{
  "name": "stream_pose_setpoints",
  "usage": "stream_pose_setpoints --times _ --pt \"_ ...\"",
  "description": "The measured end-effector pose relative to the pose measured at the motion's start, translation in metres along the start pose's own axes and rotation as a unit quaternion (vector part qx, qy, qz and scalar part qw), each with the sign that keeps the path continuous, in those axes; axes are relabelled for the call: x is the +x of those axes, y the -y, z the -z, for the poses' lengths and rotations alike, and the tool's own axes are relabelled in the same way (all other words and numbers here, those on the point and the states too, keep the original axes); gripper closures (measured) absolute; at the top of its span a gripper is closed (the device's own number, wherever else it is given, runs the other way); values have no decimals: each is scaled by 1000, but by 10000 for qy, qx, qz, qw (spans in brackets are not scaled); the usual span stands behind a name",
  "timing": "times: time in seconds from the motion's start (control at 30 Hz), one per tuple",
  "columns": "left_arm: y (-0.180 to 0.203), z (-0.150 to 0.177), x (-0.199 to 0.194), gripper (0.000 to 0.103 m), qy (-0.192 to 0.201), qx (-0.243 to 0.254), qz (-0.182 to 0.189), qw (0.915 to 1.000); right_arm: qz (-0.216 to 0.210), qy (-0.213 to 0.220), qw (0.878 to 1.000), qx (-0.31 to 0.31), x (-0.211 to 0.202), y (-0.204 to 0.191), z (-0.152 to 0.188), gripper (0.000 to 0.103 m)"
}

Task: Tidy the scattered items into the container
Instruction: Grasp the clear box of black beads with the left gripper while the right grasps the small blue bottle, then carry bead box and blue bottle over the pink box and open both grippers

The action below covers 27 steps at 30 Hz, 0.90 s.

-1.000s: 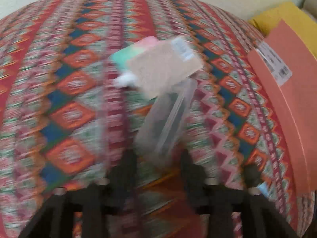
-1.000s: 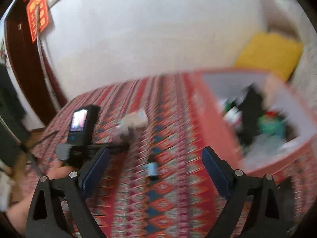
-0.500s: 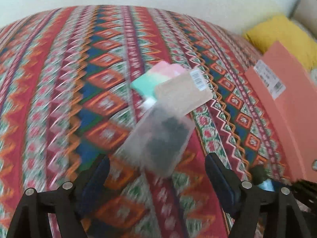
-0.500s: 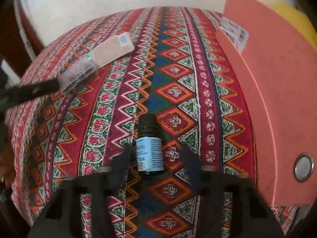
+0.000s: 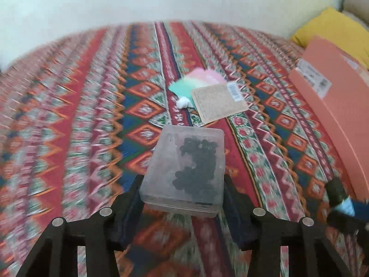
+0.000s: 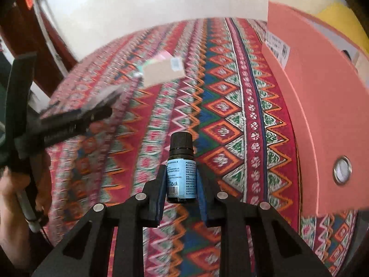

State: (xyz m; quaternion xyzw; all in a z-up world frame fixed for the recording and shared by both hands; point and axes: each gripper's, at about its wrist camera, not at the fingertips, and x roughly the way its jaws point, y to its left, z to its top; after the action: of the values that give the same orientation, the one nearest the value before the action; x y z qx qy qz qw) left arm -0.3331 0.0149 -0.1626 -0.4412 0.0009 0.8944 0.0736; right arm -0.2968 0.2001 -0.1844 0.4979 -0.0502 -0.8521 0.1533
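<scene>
A clear plastic box [image 5: 186, 168] with dark bits inside sits between the jaws of my left gripper [image 5: 182, 181], which are closing, both pads against its sides. My right gripper [image 6: 181, 173] is shut on a small dark bottle [image 6: 181, 159] with a blue label, held upright above the patterned cloth. The orange container [image 6: 322, 115] stands just to its right and shows in the left wrist view as the orange container [image 5: 341, 106]. At the far left the left gripper [image 6: 76, 120] appears blurred. The bottle [image 5: 339, 194] shows at the lower right.
A brown card pack [image 5: 218, 102] lies on a pastel green and pink sheet [image 5: 198, 80] with a white cotton ball [image 5: 183, 102] beside it. A yellow cushion [image 5: 334, 30] lies behind the container. A person's hand [image 6: 9, 184] holds the left gripper's handle.
The left jaws opened wide around the clear box, then closed in on its sides. The right gripper came down from near the container and shut on the bottle, which now stands upright between the pads.
</scene>
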Motion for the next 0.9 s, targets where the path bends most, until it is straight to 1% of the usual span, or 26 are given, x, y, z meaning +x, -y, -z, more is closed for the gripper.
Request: stream_pose_setpoints --times 0.07,0.13,0.27,0.33,0.47,0.63,0.73,0.9 --pt "5 9 -33 49 248 144 -128 9995 -98 220 9997 -85 -19 -14 6 77" --pt "10 13 -56 49 440 232 -207 9985 -120 415 9989 -171 -40 -24 15 77" --pt "17 23 -106 49 752 314 -222 9964 -244 714 9970 -160 -79 -35 29 78" --pt "21 27 -126 49 893 366 -173 9952 -275 859 9958 -164 -98 -39 36 77" --pt "38 31 -163 49 1177 518 71 9917 -207 1232 9920 -199 -146 -42 47 77" --pt "71 21 -202 49 1499 739 539 9845 -34 1805 9834 -181 -208 -36 55 77" --pt "95 7 -223 49 1719 921 786 9776 94 2160 9763 -120 -244 -28 58 77" --pt "145 -20 -251 49 2041 1258 1249 9628 405 2648 9634 -21 -298 -10 64 77"
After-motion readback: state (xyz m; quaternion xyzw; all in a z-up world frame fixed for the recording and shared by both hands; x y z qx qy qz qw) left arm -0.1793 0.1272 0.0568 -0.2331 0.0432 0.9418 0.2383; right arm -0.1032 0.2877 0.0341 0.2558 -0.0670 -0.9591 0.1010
